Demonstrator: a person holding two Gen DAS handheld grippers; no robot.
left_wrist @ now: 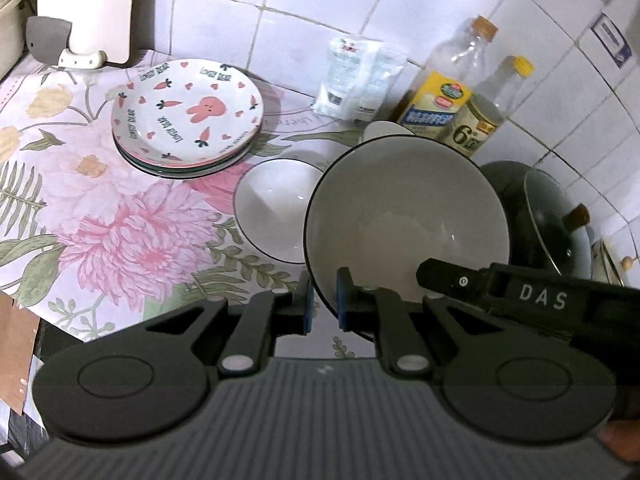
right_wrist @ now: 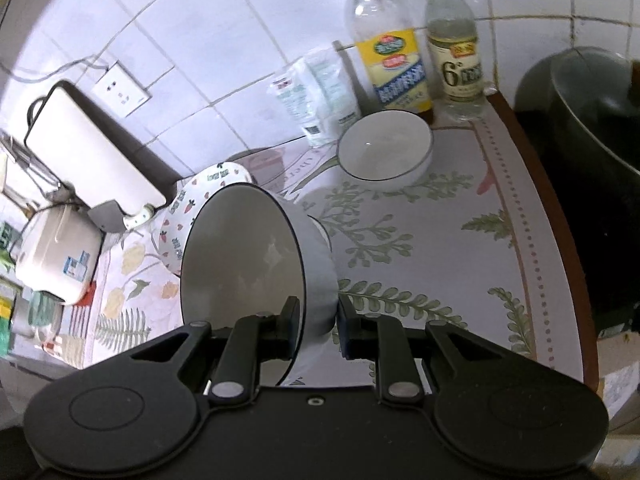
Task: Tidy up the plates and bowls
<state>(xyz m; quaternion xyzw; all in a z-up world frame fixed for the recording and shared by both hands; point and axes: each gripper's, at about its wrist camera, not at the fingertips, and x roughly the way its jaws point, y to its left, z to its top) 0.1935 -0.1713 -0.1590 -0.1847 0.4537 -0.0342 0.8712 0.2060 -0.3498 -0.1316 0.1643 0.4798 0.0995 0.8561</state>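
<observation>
My left gripper (left_wrist: 325, 305) is shut on the near rim of a large white bowl with a dark rim (left_wrist: 404, 216), held tilted above the floral tablecloth. My right gripper (right_wrist: 318, 326) is shut on the rim of another white bowl (right_wrist: 248, 276), tipped on its side. A smaller white bowl (left_wrist: 276, 210) rests on the table left of the held bowl; in the right wrist view a bowl (right_wrist: 384, 148) stands near the bottles. A stack of rabbit-and-carrot patterned plates (left_wrist: 188, 116) lies at the back left, also seen behind the held bowl in the right wrist view (right_wrist: 200, 196).
Two bottles (left_wrist: 448, 92) (right_wrist: 394, 40) and a plastic bag (left_wrist: 356, 76) stand against the tiled wall. A dark wok with a glass lid (left_wrist: 552, 216) sits to the right. A white cutting board (right_wrist: 92, 144) and a rice cooker (right_wrist: 56, 256) stand at the left.
</observation>
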